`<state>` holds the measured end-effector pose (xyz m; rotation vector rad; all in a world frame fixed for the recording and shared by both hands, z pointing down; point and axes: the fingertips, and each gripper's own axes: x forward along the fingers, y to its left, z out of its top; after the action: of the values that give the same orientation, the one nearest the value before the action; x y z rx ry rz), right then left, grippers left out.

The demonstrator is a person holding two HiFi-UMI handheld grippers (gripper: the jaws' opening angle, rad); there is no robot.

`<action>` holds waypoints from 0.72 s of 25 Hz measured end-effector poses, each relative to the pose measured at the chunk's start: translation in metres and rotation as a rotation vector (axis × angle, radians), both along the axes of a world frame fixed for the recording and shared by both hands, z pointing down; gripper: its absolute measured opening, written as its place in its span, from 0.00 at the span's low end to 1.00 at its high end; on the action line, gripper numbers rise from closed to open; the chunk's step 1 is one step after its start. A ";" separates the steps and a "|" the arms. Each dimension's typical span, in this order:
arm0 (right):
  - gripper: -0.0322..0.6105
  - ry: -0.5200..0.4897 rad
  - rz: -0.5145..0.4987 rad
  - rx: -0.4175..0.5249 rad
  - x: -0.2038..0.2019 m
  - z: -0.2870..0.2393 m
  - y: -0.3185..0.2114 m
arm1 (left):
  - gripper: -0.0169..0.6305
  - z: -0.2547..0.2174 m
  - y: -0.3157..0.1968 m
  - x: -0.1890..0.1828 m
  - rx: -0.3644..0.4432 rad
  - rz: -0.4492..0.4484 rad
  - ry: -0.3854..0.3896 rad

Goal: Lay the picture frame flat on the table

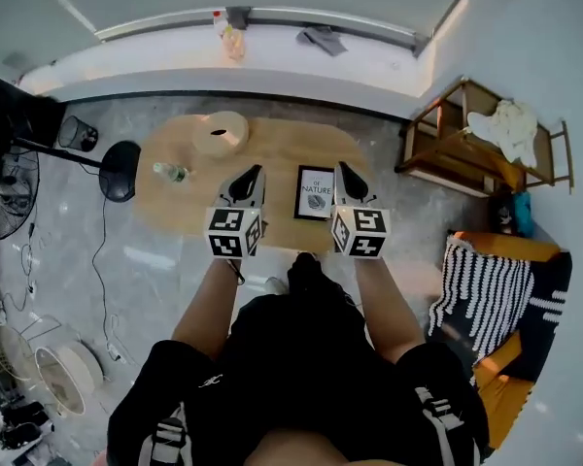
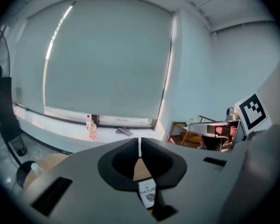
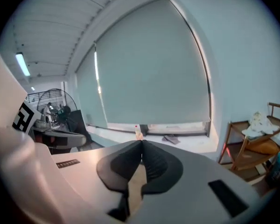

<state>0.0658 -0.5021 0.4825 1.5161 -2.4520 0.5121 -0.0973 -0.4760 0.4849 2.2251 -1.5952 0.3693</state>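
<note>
The picture frame (image 1: 316, 193), black-edged with a white print that reads "OF NATURE", sits on the oval wooden surface (image 1: 282, 144) near its front edge, its face turned toward the person. It looks propped rather than flat, though the steep head view does not settle that. The left tongs (image 1: 256, 171) are held to the frame's left with bare wood between them. The right tongs (image 1: 341, 167) are held just beside its upper right corner, and whether they touch it cannot be told from above. In the left gripper view the left tongs (image 2: 140, 148) have their two dark jaws drawn together at the tips with only a thin slit showing and nothing held, and the frame (image 2: 148, 193) shows below and beyond them. In the right gripper view the right tongs (image 3: 141, 146) are likewise closed tip to tip and hold nothing. Further back on the surface lie a pale round roll (image 1: 221, 132) and, left of the tongs, a small clear bottle (image 1: 172, 172) on its side. To the right of the surface stands a wooden rack (image 1: 466, 149) with a white cloth (image 1: 505, 124) on top.
</note>
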 end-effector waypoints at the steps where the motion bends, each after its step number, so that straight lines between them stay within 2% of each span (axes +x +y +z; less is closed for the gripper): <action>1: 0.07 -0.020 -0.001 0.052 -0.006 -0.027 0.008 | 0.08 -0.025 0.008 -0.005 0.045 0.005 -0.006; 5: 0.07 -0.069 -0.005 0.234 -0.020 -0.126 0.045 | 0.07 -0.116 0.045 -0.018 0.219 0.019 -0.077; 9: 0.07 -0.031 0.006 0.375 -0.027 -0.197 0.089 | 0.07 -0.186 0.093 -0.027 0.343 0.019 -0.113; 13: 0.07 -0.024 0.032 0.428 -0.032 -0.232 0.126 | 0.07 -0.224 0.135 -0.047 0.382 -0.009 -0.093; 18: 0.07 -0.058 0.070 0.440 -0.036 -0.244 0.157 | 0.07 -0.231 0.162 -0.068 0.380 -0.038 -0.126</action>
<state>0.0294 -0.3449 0.2382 1.7685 -2.6887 0.0195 -0.1655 -0.3140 0.2541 2.4832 -1.9047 0.2121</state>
